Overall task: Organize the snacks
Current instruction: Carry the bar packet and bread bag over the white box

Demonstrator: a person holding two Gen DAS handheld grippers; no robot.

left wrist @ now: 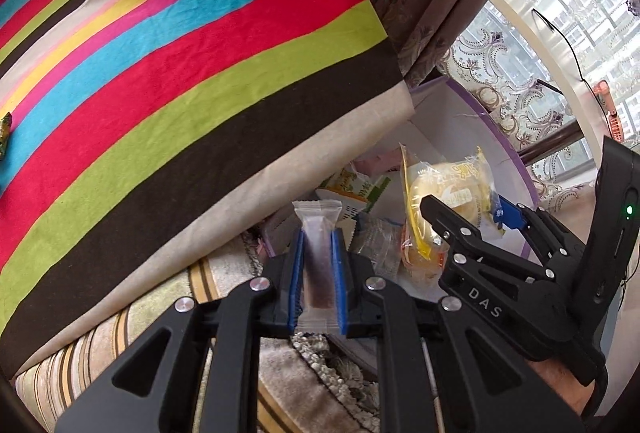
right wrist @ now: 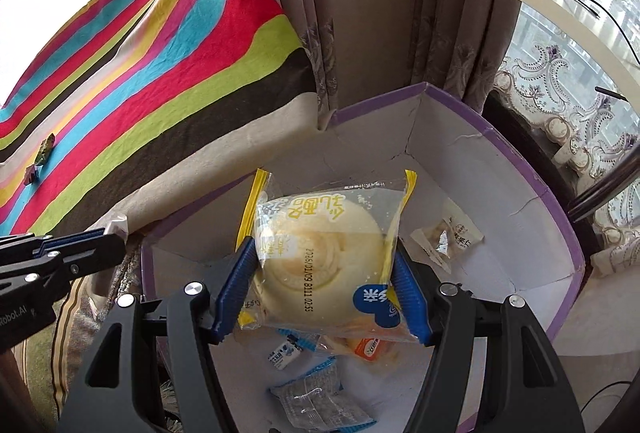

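My left gripper (left wrist: 317,265) is shut on a slim clear-wrapped brown snack bar (left wrist: 317,245), held just left of the purple-rimmed white box (left wrist: 516,169). My right gripper (right wrist: 322,273) is shut on a clear and yellow packet with a round pale bun (right wrist: 320,245), held over the open box (right wrist: 532,169). The same bun packet (left wrist: 448,189) and right gripper (left wrist: 468,217) show in the left wrist view. Several small snack packets lie on the box floor (right wrist: 316,399). The left gripper (right wrist: 80,253) shows at the left of the right wrist view.
A striped colourful cloth (left wrist: 180,65) covers the surface to the left, with two small wrapped sweets on it (right wrist: 44,149). Brown curtains (right wrist: 380,13) hang behind the box. A lace curtain and window (right wrist: 580,73) are at the right. Patterned carpet (left wrist: 168,313) lies below.
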